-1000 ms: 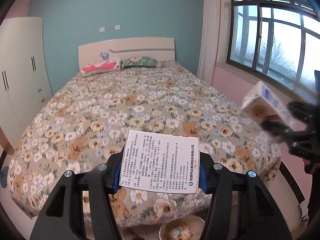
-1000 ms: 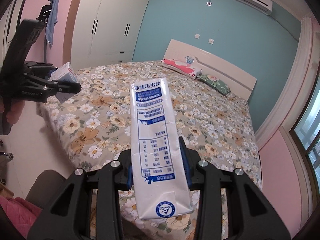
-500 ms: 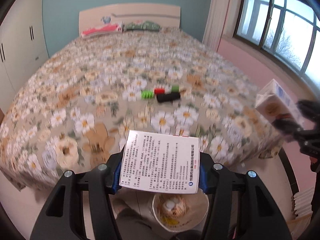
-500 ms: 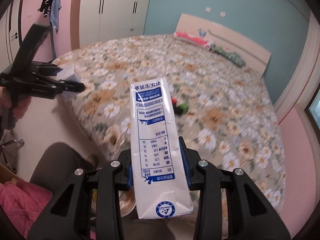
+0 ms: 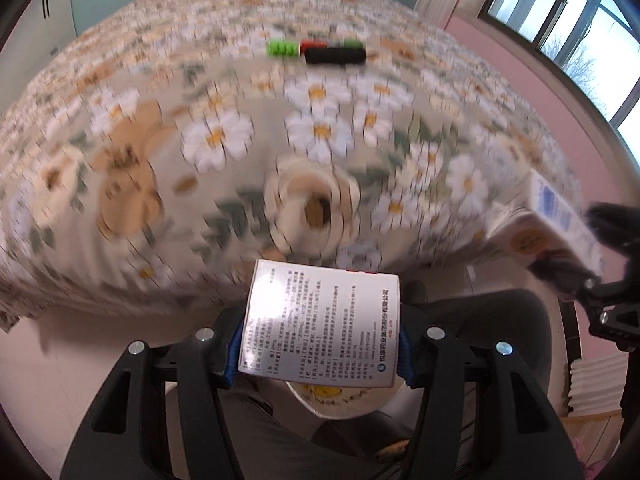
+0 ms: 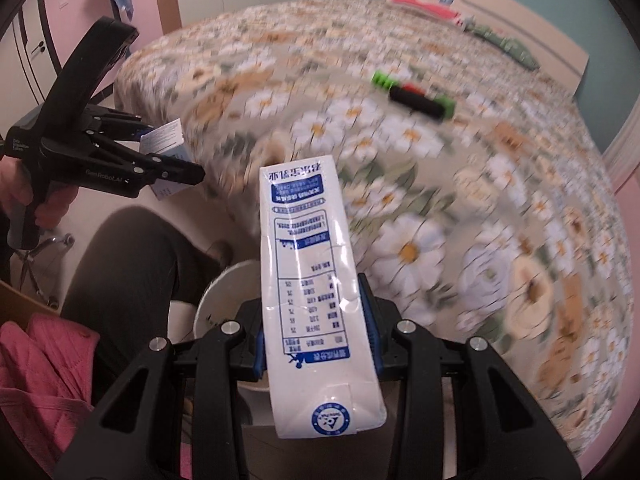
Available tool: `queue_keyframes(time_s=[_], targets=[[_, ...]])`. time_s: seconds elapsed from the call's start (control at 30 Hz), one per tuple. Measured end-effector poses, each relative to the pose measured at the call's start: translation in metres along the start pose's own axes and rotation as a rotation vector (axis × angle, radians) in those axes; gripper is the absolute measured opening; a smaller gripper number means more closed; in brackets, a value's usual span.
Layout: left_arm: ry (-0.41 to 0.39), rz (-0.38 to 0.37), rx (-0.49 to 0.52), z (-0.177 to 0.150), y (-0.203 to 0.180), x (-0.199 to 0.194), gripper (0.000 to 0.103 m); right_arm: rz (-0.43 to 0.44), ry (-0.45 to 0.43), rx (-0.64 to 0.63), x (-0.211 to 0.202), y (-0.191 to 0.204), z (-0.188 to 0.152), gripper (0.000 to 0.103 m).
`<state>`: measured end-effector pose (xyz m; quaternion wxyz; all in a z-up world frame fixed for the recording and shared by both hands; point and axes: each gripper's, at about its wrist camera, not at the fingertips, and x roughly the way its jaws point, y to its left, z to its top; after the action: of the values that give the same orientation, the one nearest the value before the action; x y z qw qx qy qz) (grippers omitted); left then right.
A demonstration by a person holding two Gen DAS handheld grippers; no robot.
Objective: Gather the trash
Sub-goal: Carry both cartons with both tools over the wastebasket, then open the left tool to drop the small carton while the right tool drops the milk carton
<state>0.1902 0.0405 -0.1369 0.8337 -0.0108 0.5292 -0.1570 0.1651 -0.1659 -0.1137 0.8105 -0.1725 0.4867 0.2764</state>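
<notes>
My left gripper (image 5: 320, 354) is shut on a small white printed box (image 5: 320, 328), held above a round white bin (image 5: 340, 404) on the floor by the bed. My right gripper (image 6: 318, 344) is shut on a white and blue milk carton (image 6: 316, 300), held over the same bin's rim (image 6: 216, 296). The carton and right gripper also show at the right of the left wrist view (image 5: 552, 232). The left gripper with its box shows at the left of the right wrist view (image 6: 160, 160).
A bed with a floral cover (image 5: 200, 128) fills the view ahead. Green, red and black items (image 5: 316, 50) lie on it. My legs (image 6: 128, 264) are beside the bin. A pink cloth (image 6: 40, 364) in a cardboard box is at lower left. A window (image 5: 560, 20) is at right.
Both grippers have tilted downward and come lower toward the bed's foot. The bin has come into fuller view beneath them. Both still hold their items.
</notes>
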Motion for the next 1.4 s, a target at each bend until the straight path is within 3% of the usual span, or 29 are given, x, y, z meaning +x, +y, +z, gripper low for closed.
queue_keyframes(time_s=[0.4, 0.77, 1.13, 1.4], targets=[[0.163, -0.075, -0.076, -0.038, 0.002, 0.085, 0.059, 0.08, 0.154, 0.041, 0.08, 0.014, -0.038, 0.038], [0.259, -0.1, -0.183, -0.062, 0.011, 0.152, 0.059, 0.167, 0.298, 0.14, 0.16, 0.02, -0.07, 0.038], [0.356, -0.085, -0.262, -0.083, 0.019, 0.206, 0.059, 0.193, 0.412, 0.244, 0.219, 0.02, -0.085, 0.038], [0.417, -0.05, -0.253, -0.088, 0.012, 0.236, 0.059, 0.191, 0.477, 0.321, 0.258, 0.022, -0.094, 0.038]])
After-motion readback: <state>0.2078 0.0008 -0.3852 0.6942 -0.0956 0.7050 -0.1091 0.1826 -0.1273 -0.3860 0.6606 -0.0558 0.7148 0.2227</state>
